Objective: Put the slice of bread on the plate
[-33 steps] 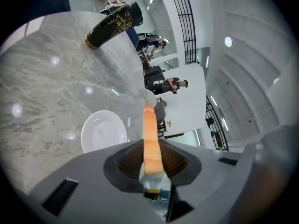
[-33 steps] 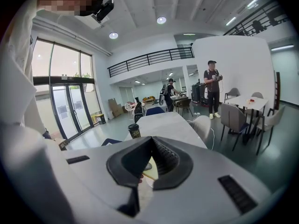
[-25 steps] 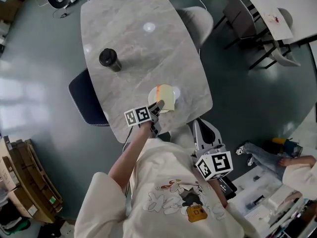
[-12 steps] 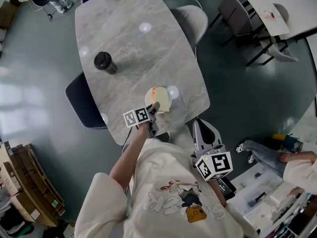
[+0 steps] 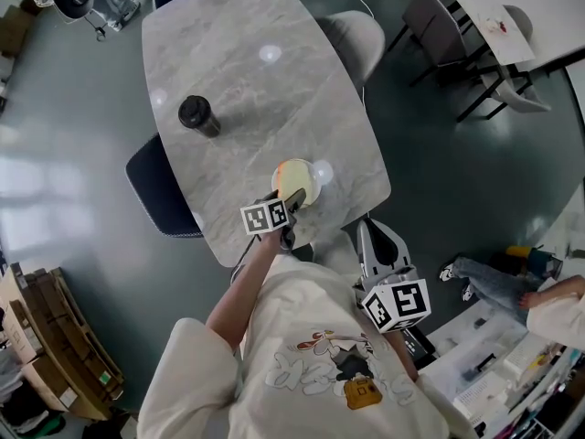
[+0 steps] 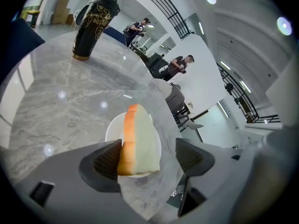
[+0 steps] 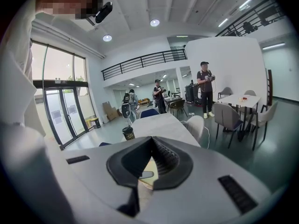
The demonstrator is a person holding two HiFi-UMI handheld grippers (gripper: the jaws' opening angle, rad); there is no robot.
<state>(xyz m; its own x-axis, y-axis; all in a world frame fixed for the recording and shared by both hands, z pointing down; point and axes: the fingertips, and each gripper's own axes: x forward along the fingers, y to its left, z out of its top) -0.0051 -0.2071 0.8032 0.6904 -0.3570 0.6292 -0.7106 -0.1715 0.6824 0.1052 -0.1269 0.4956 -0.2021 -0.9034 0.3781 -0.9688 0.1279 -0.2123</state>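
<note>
A slice of bread point(image 6: 138, 141) with an orange crust stands on edge on the small white plate point(image 6: 110, 130), near the table's front edge. My left gripper point(image 6: 149, 157) straddles it and its jaws are opening. The slice leans by the left pad point(image 6: 108, 160), while the right pad point(image 6: 190, 157) stands well apart from it. From the head view, the left gripper point(image 5: 291, 201) sits at the near rim of the plate point(image 5: 305, 167), with the bread point(image 5: 292, 184) on it. My right gripper point(image 5: 367, 229) hangs off the table by the person's body, its jaws shut and empty point(image 7: 150, 141).
A tall black mug point(image 5: 198, 114) stands further back on the grey marble table point(image 5: 256, 62). A dark blue chair point(image 5: 155, 186) is at the table's left, a grey chair point(image 5: 361, 39) at its right. People stand in the background of both gripper views.
The left gripper sank a little with the bread, so the slice now rests on the plate, and its jaws have parted from the slice. The right gripper kept still.
</note>
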